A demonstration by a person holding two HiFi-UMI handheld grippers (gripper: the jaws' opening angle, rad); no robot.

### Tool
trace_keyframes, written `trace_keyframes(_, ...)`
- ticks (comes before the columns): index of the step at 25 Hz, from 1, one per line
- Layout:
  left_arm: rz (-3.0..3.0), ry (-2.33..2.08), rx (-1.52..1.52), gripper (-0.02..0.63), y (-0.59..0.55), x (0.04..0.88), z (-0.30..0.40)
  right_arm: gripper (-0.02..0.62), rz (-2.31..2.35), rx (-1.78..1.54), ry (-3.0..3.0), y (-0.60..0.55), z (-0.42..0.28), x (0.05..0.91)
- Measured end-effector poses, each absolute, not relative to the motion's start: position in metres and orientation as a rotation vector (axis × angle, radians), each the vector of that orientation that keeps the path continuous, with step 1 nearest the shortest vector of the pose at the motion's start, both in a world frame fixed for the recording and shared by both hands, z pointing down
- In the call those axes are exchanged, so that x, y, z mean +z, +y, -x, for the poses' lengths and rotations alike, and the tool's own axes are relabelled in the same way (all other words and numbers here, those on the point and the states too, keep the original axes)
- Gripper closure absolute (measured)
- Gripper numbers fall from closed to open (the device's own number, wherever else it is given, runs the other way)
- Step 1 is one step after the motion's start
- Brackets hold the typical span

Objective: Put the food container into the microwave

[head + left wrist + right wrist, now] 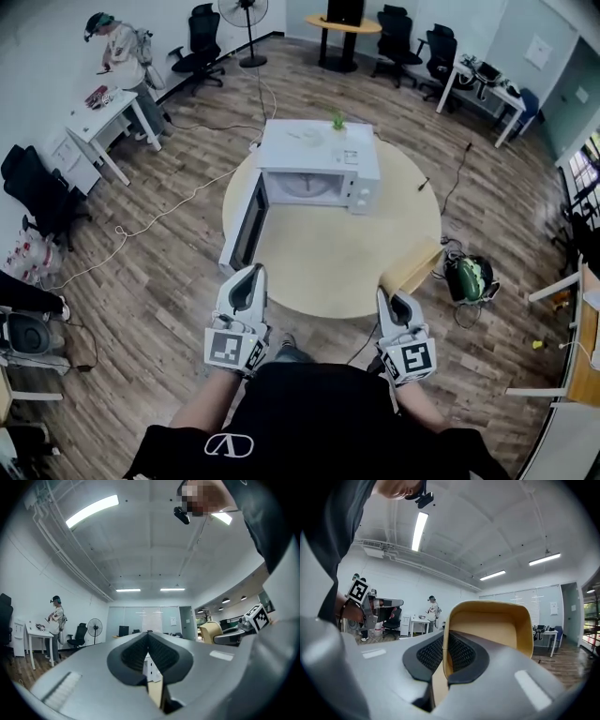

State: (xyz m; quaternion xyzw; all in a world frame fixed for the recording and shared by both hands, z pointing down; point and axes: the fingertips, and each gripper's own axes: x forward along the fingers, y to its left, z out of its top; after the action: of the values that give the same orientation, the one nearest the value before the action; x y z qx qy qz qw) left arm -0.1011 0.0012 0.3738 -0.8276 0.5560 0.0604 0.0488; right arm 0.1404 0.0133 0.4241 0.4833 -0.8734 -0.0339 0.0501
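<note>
A white microwave [319,155] stands at the far side of a round pale table [337,272], its door [246,225] swung open to the left. A tan, open food container [412,265] hangs tilted over the table's near right edge. My right gripper [392,298] is shut on its rim. In the right gripper view the container [492,625] fills the middle, with one wall pinched between the jaws of the right gripper [444,653]. My left gripper [246,281] is held near the table's front left edge, jaws shut and empty; the left gripper view shows the left gripper [147,639] pointing level across the room.
A small green object [337,121] sits on top of the microwave. A person [117,52] stands by a white desk [108,112] at the back left. A fan [246,19], office chairs, floor cables and a green bag [472,274] surround the table.
</note>
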Motion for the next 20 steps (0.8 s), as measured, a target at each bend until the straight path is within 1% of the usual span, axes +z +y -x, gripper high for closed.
trace_keyframes(12,2.613,1.579,0.219,0.606,-0.111,0.383,0.149,0.581,-1.533,-0.144,-2.559,-0.086,-0.079,0.421)
trace_keyframes(20,2.595,1.617,0.247,0.606,-0.15,0.379,0.152,0.581,-1.463,-0.19,-2.576,-0.132,-0.067,0.417)
